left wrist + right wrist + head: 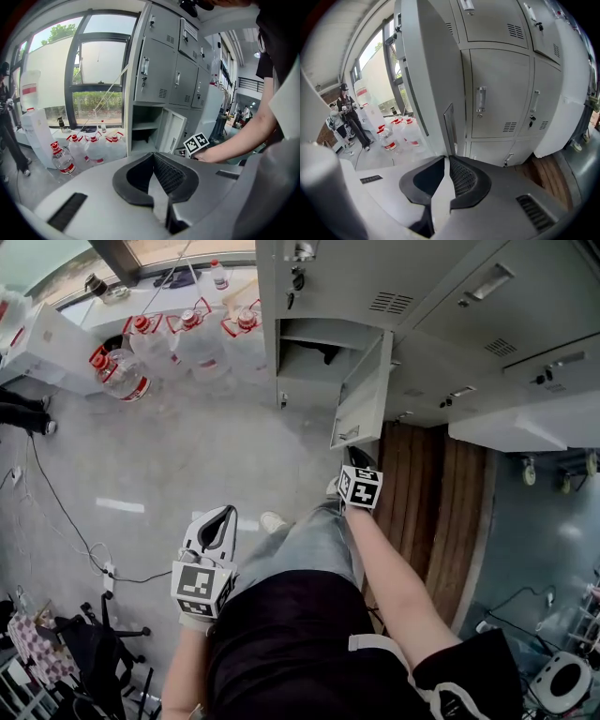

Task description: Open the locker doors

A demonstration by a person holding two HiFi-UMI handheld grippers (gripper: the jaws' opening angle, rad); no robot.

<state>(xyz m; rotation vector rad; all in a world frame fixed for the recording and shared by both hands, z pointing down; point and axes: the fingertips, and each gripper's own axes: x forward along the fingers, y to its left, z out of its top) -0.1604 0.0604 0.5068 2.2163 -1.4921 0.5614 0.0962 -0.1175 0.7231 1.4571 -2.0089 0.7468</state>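
A grey metal locker door [361, 395] stands swung open on the grey locker bank [450, 315]. The right gripper [361, 461], jaws closed on nothing, sits just beside the door's edge. The left gripper [223, 519], also closed and empty, hangs well left of the door. Clear red-capped water bottles [187, 334] crowd the floor beyond the door.

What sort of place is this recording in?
Probably a workshop or utility room: grey metal lockers, large water bottles on a bare concrete floor, a loose cable trailing across it.

Head camera steeply down, claw cameras low, forward, all sharing locker door [361, 395].
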